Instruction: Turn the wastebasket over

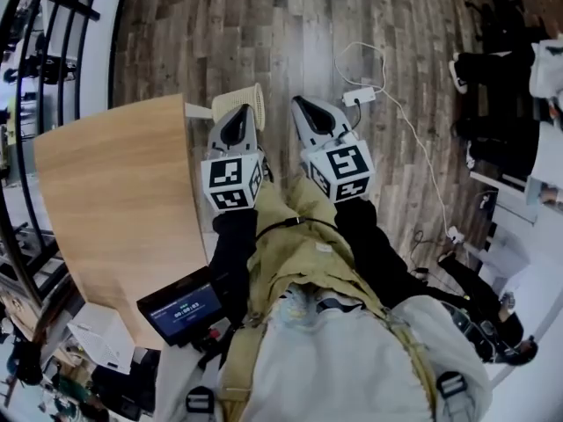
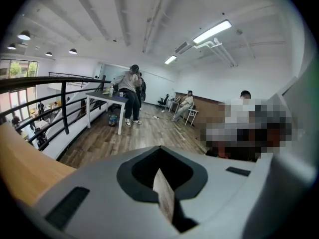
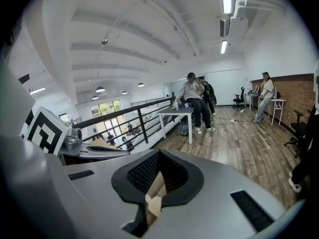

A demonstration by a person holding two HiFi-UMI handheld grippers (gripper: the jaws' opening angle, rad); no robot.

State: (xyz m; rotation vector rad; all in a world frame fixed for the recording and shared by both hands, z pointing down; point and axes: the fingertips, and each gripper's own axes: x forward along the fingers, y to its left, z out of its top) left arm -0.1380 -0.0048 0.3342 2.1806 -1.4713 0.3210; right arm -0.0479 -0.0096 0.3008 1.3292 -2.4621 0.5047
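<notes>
A beige mesh wastebasket (image 1: 227, 103) sits on the wooden floor by the table's far corner; my left gripper hides its near part, and I cannot tell which way up it is. Just above and in front of it is my left gripper (image 1: 244, 111), with its jaws shut and nothing between them (image 2: 162, 185). To the right of the basket my right gripper (image 1: 300, 104) is held at the same height. Its jaws are closed too, and only the tan pads (image 3: 153, 195) show where they meet. Neither gripper view shows the basket.
A light wooden table (image 1: 114, 200) fills the left, with a small screen device (image 1: 180, 310) at its near end. A white cable and adapter (image 1: 359, 95) lie on the floor to the right. A black railing (image 1: 35, 60) runs at far left. People sit at a distant white table (image 2: 124, 91).
</notes>
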